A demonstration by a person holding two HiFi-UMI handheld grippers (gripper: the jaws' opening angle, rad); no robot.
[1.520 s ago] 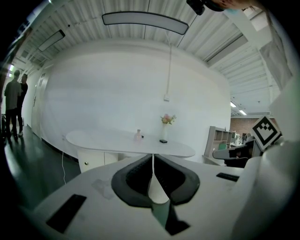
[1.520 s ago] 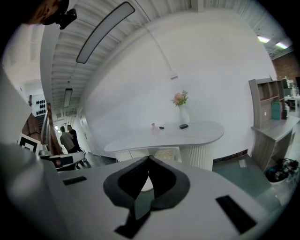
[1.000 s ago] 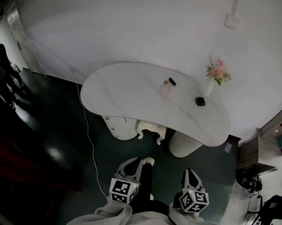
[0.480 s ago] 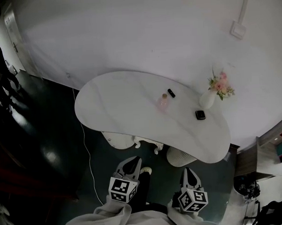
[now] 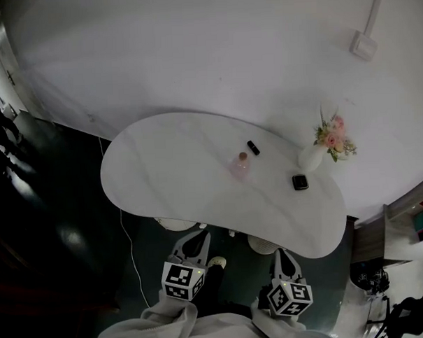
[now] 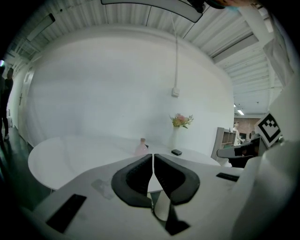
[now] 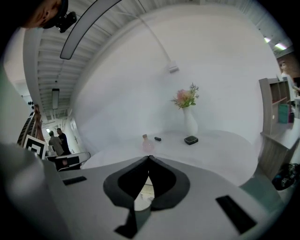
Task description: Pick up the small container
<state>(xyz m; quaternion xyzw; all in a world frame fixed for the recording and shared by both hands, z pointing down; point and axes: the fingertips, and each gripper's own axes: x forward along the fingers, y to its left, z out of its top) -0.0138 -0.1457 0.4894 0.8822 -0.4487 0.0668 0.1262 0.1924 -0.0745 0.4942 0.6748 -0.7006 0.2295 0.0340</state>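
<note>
A white kidney-shaped table (image 5: 163,174) holds a small pink bottle (image 5: 240,165), a small dark square container (image 5: 300,182) and a short dark object (image 5: 253,147). Both grippers hang low in front of the table's near edge, well short of all of these. My left gripper (image 5: 196,241) is shut with nothing in it, and so is my right gripper (image 5: 284,258). In the left gripper view the bottle (image 6: 141,147) and the container (image 6: 176,152) lie beyond the touching jaws (image 6: 153,156). The right gripper view shows the bottle (image 7: 147,144) and the container (image 7: 191,139) past its closed tips (image 7: 148,158).
A white vase with pink flowers (image 5: 316,153) stands at the table's far right by the wall. A white cable (image 5: 131,252) runs along the dark floor at the left. A shelf unit (image 5: 382,234) stands at the right. People (image 7: 58,140) stand far off at the left.
The table has come nearer in the head view; its near edge now lies just ahead of both grippers. The grippers stay shut and keep their places in the frame.
</note>
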